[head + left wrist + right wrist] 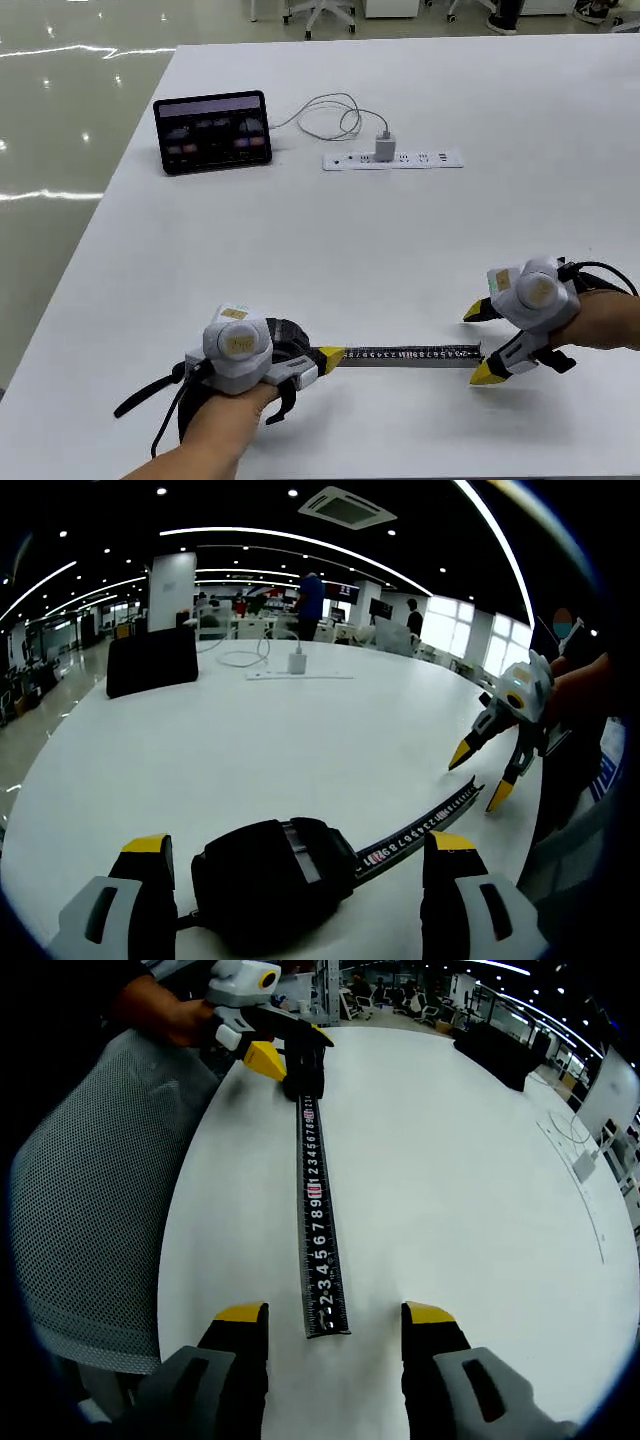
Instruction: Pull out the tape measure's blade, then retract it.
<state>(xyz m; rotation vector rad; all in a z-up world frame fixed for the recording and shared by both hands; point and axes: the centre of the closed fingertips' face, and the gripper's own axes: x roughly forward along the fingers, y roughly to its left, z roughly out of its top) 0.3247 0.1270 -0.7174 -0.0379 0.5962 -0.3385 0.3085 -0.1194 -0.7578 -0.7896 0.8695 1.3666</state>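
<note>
Left gripper (298, 845) is spread wide. The tape measure case (270, 875) sits on the white table (400, 250) between its jaws. On the blade side we see a clear gap between case and jaw. The other jaw is just beside the case, and we can't tell if it touches. We call it released: bracketing the case, not clamping it.

The blade (315, 1210) is out and lies flat on the table, numbers up. It runs straight from the case toward the right gripper (334, 1311). Its free end lies between the right gripper's yellow tips, with a gap on each side, touching neither. The right gripper is released too, holding nothing.

In the head view we see the two grippers facing each other along the near edge of the table. The case is at the left one and the blade end at the right one. Each gripper is in a hand.

At the far side are a tablet (212, 131) standing with its screen lit and a power strip (392, 159). A white charger (385, 148) is plugged into the strip, with a looped cable (325, 115). All of these are well apart from the tape.
</note>
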